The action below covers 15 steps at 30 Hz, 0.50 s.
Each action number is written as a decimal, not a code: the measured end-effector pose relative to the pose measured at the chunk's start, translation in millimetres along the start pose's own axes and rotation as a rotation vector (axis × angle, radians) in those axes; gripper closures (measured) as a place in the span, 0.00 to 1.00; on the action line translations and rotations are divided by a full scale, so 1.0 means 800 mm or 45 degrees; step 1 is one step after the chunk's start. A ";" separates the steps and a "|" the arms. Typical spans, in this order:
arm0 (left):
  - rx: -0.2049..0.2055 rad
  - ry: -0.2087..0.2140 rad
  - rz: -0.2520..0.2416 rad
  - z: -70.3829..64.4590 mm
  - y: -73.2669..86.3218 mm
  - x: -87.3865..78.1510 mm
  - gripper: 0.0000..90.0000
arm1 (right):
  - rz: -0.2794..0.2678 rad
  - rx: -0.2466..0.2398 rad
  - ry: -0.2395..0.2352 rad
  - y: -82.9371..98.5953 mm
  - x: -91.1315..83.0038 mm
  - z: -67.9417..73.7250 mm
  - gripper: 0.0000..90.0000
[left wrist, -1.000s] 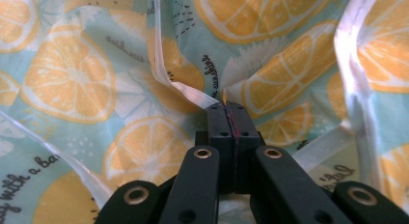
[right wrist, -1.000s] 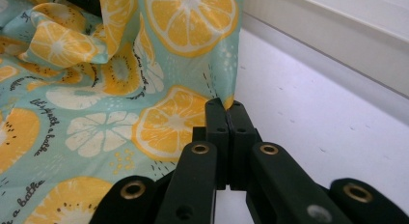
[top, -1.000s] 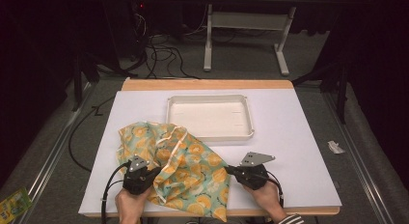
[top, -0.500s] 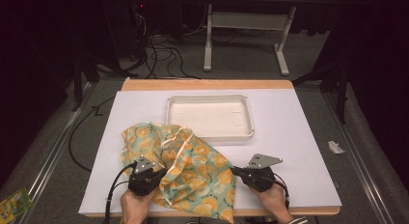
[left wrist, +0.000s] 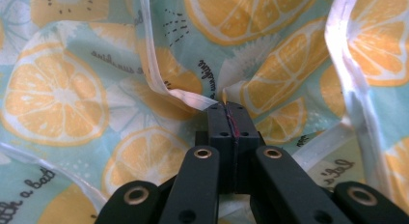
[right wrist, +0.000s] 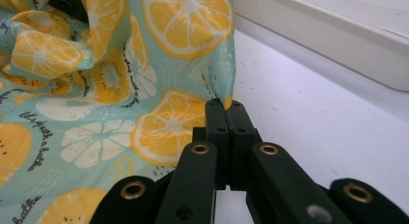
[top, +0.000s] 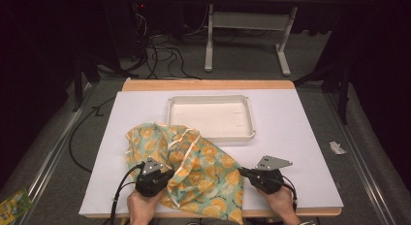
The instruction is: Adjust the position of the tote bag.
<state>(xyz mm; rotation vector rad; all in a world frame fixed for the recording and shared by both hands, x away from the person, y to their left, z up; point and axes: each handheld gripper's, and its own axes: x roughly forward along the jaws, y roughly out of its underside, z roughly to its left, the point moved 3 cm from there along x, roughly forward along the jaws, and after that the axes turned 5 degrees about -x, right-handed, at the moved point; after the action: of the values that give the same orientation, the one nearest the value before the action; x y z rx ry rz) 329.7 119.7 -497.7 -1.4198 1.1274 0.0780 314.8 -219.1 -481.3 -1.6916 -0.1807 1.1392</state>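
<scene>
the citrus-print cloth [top: 194,171] lies between both tongs; left tongs [left wrist: 226,108] and right tongs [right wrist: 224,105] each clamped on its edge

My forearms are cut off by the near edge of the high view. The crumpled mint-green cloth with orange-slice print [top: 194,174] overruns every edge in my left gripper view, so its outline is lost, and its left part is cut off in my right gripper view. The white rectangular plastic tray [right wrist: 337,35] is blurred there, cropped at top and right.
</scene>
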 end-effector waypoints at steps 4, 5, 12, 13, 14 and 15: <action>0.003 0.011 0.002 -0.003 0.000 0.002 1.00 | 0.000 -0.007 0.013 0.002 -0.003 -0.001 1.00; 0.004 0.014 0.002 -0.004 0.000 0.003 1.00 | 0.000 -0.007 0.013 0.002 -0.003 -0.001 1.00; 0.016 0.046 0.005 -0.012 -0.002 0.008 1.00 | -0.006 -0.005 0.043 0.008 -0.011 -0.006 1.00; 0.016 0.046 0.005 -0.012 -0.002 0.008 1.00 | -0.006 -0.005 0.043 0.008 -0.011 -0.006 1.00; 0.022 0.050 0.010 -0.012 -0.002 0.009 1.00 | -0.002 -0.001 0.048 0.010 -0.014 -0.007 1.00; 0.022 0.054 0.005 -0.015 -0.003 0.010 1.00 | -0.005 -0.004 0.051 0.011 -0.015 -0.007 1.00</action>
<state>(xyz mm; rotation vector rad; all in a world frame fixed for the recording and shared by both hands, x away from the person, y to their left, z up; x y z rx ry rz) 328.4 104.9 -498.6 -1.4097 1.1634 0.0408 309.6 -233.9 -481.1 -1.7148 -0.1606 1.1018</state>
